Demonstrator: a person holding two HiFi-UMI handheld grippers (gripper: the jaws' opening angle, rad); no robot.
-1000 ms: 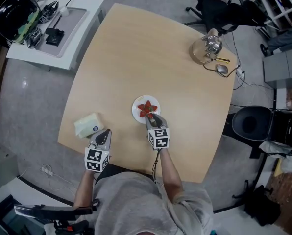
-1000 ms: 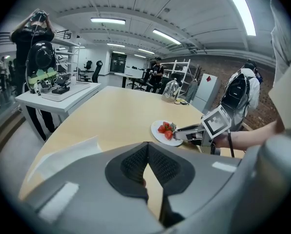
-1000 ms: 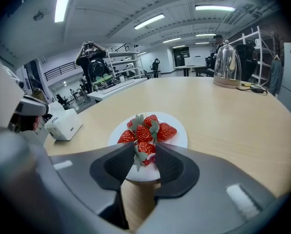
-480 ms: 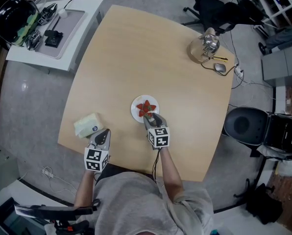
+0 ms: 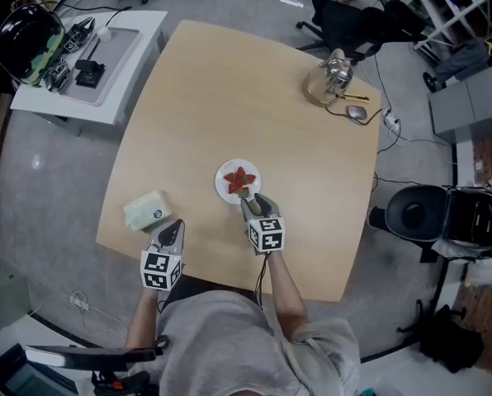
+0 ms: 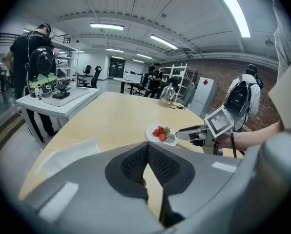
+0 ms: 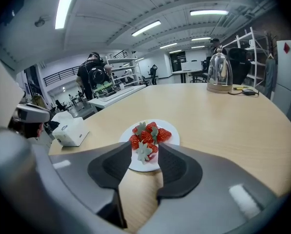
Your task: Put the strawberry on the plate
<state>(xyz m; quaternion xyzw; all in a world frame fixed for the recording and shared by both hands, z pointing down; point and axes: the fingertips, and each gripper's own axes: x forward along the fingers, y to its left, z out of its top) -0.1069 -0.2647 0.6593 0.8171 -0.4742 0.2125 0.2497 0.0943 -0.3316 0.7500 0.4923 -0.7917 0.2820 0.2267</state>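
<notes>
Where red strawberries [image 5: 239, 180] pile, plate [image 5: 224, 193] is round.

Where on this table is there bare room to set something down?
Bare: the wide stretch of pale wooden table between the white plate of red strawberries and the glass dome; also right of the plate. Crowded: the near edge, around the plate and white tissue box.

1. A grey short-sleeved T-shirt [image 5: 229, 337] fills the lower middle of the head view.
2. The left gripper [image 5: 172, 225] and right gripper [image 5: 250, 200] have grey bodies. Each carries a cube [image 5: 160, 269] of black-and-white square markers.
3. Black ribbed pads [image 7: 109, 167] line the grey jaws. The right gripper's jaws are closing, with a strawberry [image 7: 148, 150] between them.
4. A thin black cable [image 5: 261, 277] runs along the right forearm.
</notes>
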